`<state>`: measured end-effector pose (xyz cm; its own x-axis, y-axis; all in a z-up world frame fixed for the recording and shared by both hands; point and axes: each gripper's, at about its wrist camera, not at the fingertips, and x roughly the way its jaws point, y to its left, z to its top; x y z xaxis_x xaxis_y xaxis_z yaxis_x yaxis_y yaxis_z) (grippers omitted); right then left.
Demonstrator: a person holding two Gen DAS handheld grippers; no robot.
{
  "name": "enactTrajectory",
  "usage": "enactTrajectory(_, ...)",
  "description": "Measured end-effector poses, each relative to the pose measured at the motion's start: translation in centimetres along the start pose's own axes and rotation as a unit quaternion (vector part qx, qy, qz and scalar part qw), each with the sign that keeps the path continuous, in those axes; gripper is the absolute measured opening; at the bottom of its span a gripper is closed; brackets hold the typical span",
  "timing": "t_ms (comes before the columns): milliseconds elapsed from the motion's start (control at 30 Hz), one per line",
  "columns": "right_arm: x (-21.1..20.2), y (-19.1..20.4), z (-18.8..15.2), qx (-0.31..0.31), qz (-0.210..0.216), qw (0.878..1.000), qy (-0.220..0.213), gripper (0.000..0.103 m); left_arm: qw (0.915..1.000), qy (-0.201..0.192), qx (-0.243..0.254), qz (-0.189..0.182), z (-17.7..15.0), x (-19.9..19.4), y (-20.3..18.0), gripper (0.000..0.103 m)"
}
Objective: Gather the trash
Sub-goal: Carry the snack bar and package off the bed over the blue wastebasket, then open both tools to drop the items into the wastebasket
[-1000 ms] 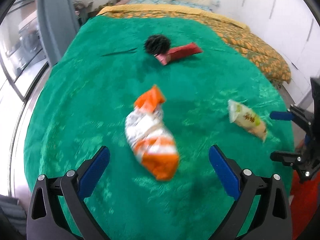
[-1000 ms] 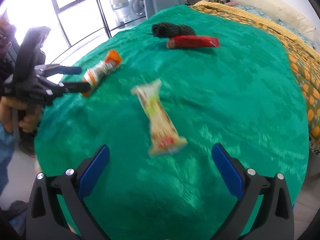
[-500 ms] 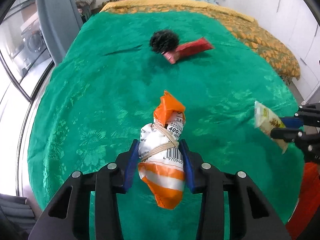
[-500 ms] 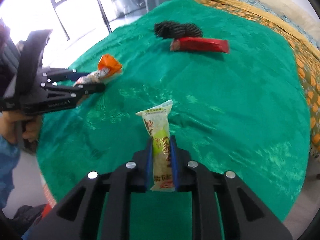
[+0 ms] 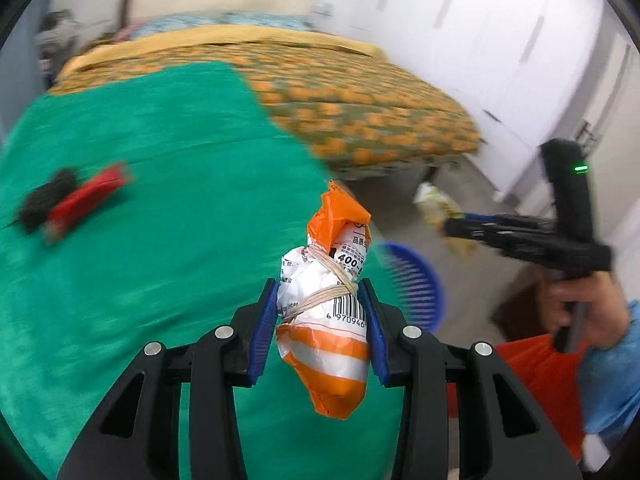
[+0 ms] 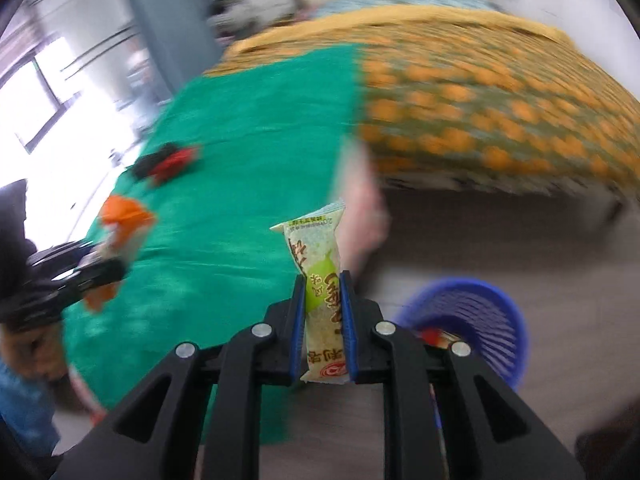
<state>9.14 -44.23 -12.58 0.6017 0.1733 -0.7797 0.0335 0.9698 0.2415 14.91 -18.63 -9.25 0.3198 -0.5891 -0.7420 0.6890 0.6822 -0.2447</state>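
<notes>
My left gripper is shut on an orange-and-white snack bag tied with a rubber band, held above the green blanket's edge. My right gripper is shut on a pale green snack packet, lifted off the bed. The packet also shows in the left wrist view, and the orange bag shows in the right wrist view. A blue slatted basket stands on the floor low to the right, also showing in the left wrist view. A red wrapper and a black spiky object lie on the blanket.
An orange-patterned bedspread covers the far half of the bed. White cupboards line the right wall. Something red lies inside the basket. An orange-red bag sits low right by the person's hand. A window is on the left.
Both grippers closed on their packets, lifted them off the blanket and swung right, off the bed's edge. The blue basket and floor have come into view.
</notes>
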Motion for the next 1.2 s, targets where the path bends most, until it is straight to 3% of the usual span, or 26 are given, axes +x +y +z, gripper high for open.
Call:
enactTrajectory(200, 1.8, -9.8, -2.7, 0.088, -0.052, 0.995, 0.015, 0.016, 0.9981, 0.045, 0.015, -0.038, 1.8, 9.2, -8.4, 0.04)
enactTrajectory(467, 4.9, -18.6, -5.7, 0.188, -0.041, 0.981, 0.039, 0.019, 0.9931, 0.105, -0.012, -0.049, 1.4, 20.8, -13.1, 0.041)
enactTrajectory(500, 5.4, -19.2, -5.8, 0.194, -0.036, 0.979, 0.041, 0.022, 0.9929, 0.108, -0.013, -0.047, 1.4, 22.0, -13.4, 0.045)
enactTrajectory(533, 5.9, -19.8, -5.9, 0.199, -0.033, 0.978, 0.042, 0.041, 0.9929, 0.11, -0.013, -0.044, 1.4, 22.9, -13.5, 0.052)
enactTrajectory(567, 6.1, -20.4, -6.2, 0.206, -0.035, 0.977, 0.041, 0.055, 0.9928, 0.112, -0.015, -0.04, 1.5, 24.0, -13.6, 0.067)
enactTrajectory(600, 6.1, -21.0, -6.4, 0.213, -0.037, 0.976, 0.039, 0.072, 0.9932, 0.11, -0.016, -0.036, 1.5, 24.6, -13.6, 0.073)
enactTrajectory(633, 6.1, -21.4, -6.5, 0.223, -0.04, 0.973, 0.033, 0.072, 0.9937, 0.107, -0.016, -0.031, 1.6, 24.8, -13.5, 0.073)
enactTrajectory(800, 5.0, -21.8, -6.8, 0.234, -0.051, 0.971, 0.023, 0.073, 0.9971, 0.07, -0.012, -0.028, 1.9, 23.0, -13.7, 0.08)
enactTrajectory(933, 3.4, -20.5, -6.6, 0.22, -0.08, 0.972, 0.001, 0.087, 0.9997, 0.019, 0.008, -0.009, 2.2, 18.1, -14.4, 0.095)
enactTrajectory(1033, 2.5, -18.5, -6.3, 0.195, -0.1, 0.975, -0.019, 0.088, 0.9997, -0.02, 0.016, -0.006, 1.9, 13.4, -14.1, 0.096)
enactTrajectory(1200, 0.5, -12.6, -6.1, 0.109, -0.125, 0.984, -0.063, 0.088, 0.999, -0.038, 0.019, 0.013, -0.8, 6.6, -10.7, 0.096)
